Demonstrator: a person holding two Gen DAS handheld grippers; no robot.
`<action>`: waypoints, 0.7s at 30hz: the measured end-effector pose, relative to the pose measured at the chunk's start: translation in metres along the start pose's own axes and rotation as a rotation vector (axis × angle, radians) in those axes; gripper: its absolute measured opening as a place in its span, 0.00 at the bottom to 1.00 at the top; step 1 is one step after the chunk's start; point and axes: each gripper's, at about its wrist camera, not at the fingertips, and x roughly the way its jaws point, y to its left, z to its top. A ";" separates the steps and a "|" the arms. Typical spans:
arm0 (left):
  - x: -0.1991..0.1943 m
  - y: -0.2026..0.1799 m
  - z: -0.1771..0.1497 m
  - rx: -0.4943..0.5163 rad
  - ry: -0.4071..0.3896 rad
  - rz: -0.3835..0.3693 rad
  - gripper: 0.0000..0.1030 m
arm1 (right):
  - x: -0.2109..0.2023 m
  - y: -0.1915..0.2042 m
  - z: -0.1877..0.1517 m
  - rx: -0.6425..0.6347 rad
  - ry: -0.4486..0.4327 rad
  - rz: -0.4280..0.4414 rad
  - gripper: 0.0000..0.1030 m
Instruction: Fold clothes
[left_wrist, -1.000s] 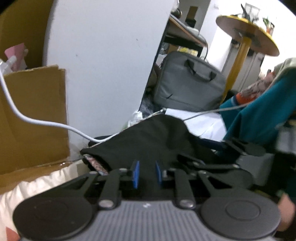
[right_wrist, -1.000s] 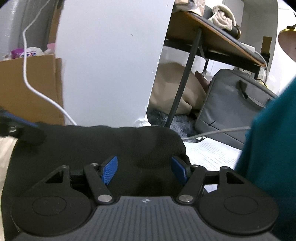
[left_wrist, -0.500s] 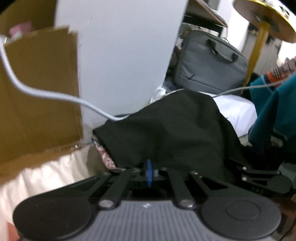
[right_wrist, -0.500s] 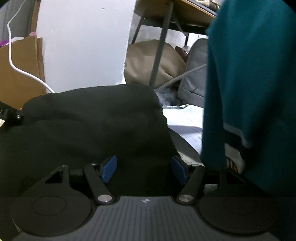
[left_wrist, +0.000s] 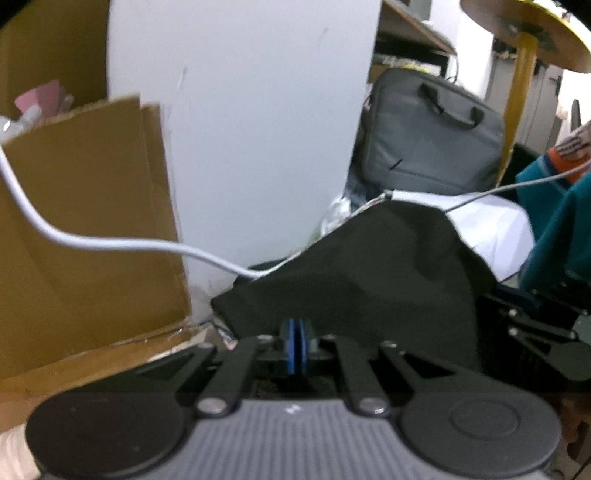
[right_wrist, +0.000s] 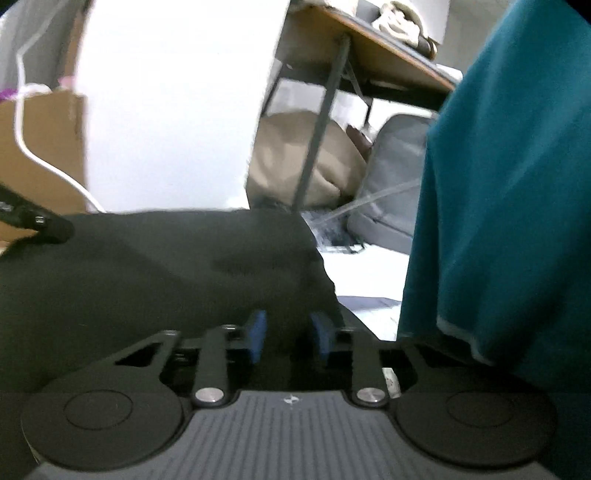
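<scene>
- Now, a black garment (left_wrist: 369, 280) lies humped just ahead of both grippers, with a white pillar (left_wrist: 240, 122) and a cardboard box (left_wrist: 85, 229) behind it.
- On the left gripper (left_wrist: 296, 345) the blue pads are pressed flat together at the garment's near edge. Whether cloth is pinched between them, the left wrist view does not settle.
- On the right gripper (right_wrist: 286, 338) the jaws stand partly apart, with dark cloth filling the gap between the blue pads; they are not clamped on it.
- From the right wrist view, the garment (right_wrist: 155, 266) spreads ahead and off to the left, its long axis running side to side across both grippers rather than away from them.
- The left gripper's linkage (right_wrist: 37, 221) shows at that view's left edge, resting at the cloth's far left end, so the two grippers flank the garment along its length.
- A teal garment (right_wrist: 509, 192) hangs just to the right of the right gripper, apart from the black one.
- A white cable (left_wrist: 110, 242) trails across the box and meets the black cloth's back edge.
- Judging by this, both grippers are equally near; any fold would turn on carrying the near edge forward over the hump, with the right jaws needing to close first.
</scene>
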 end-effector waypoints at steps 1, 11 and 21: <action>0.004 0.001 -0.001 -0.003 0.010 0.005 0.05 | 0.005 -0.003 -0.002 0.017 0.011 -0.007 0.25; -0.004 0.013 0.002 0.018 0.003 0.038 0.04 | -0.021 -0.011 -0.026 -0.054 0.019 -0.139 0.21; -0.030 -0.051 0.008 0.080 -0.078 -0.167 0.11 | -0.066 -0.003 -0.029 0.056 -0.007 0.039 0.24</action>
